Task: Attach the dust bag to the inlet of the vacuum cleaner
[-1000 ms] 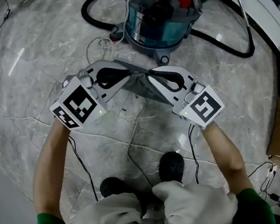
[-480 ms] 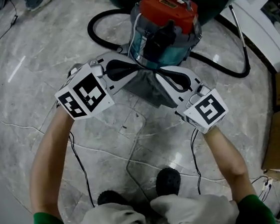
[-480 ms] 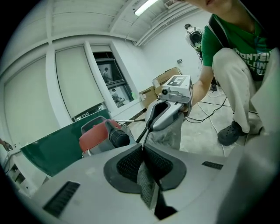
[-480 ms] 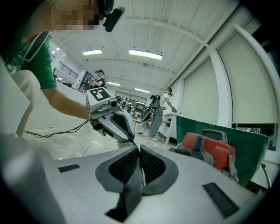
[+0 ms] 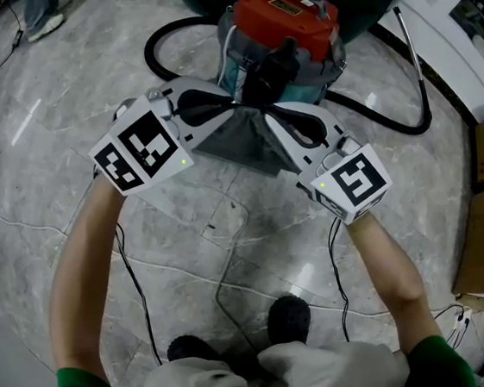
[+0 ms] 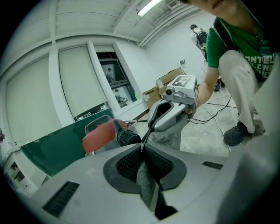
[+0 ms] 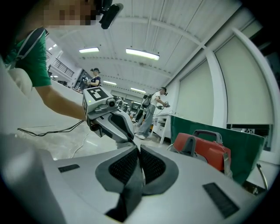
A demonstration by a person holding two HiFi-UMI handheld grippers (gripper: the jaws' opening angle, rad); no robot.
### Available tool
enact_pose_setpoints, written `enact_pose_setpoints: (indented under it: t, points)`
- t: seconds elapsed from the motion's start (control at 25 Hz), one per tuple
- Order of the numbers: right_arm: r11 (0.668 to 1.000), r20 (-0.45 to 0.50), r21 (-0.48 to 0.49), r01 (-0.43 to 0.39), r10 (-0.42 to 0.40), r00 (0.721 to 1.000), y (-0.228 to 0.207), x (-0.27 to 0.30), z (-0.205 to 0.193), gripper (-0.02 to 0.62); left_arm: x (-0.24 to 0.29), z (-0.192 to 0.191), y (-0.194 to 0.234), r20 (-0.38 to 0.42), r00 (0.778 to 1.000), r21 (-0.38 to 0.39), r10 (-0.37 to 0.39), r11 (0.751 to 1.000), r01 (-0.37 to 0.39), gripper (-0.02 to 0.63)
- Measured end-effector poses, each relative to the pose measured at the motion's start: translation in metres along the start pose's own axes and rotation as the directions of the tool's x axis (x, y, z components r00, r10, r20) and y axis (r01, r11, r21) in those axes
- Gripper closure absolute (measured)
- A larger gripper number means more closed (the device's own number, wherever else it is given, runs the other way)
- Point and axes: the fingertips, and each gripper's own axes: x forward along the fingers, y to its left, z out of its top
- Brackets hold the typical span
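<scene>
the left gripper (image 5: 231,109) and the right gripper (image 5: 265,116) each pinch the top edge of the grey dust bag (image 5: 238,143). the bag hangs between them, just on the near side of the vacuum cleaner (image 5: 286,27).

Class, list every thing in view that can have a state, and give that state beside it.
Dust bag: held off the floor, stretched between both grippers.
Left gripper: shut on the bag's edge.
Right gripper: shut on the bag's edge.
Vacuum cleaner: upright on the floor, red lid on.
Inlet: bare, facing the bag.
Hose: lying looped on the floor.
</scene>
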Motion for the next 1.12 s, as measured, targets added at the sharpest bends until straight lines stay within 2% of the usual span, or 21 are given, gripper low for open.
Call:
enact_pose_setpoints:
  t: [0.32,0.6,1.12]
  points:
    - [0.998,0.015,0.006,0.062,-0.062,0.998,-0.023,0.011,-0.002,0.572,0.012,-0.001,0.027,0.026,0.998,0.015,0.050,0.999,-0.050,0.577]
    - [0.993,0.023,0.048,0.109,-0.111,0.994,-0.042,0.012,-0.004,0.572,0.026,0.004,0.043,0.038,0.998,0.041,0.051,0.998,-0.052,0.577]
    - [0.992,0.035,0.058,0.111,-0.114,0.993,-0.054,0.014,-0.003,0.572,0.035,0.006,0.057,0.109,0.991,0.009,0.082,0.997,-0.083,0.569]
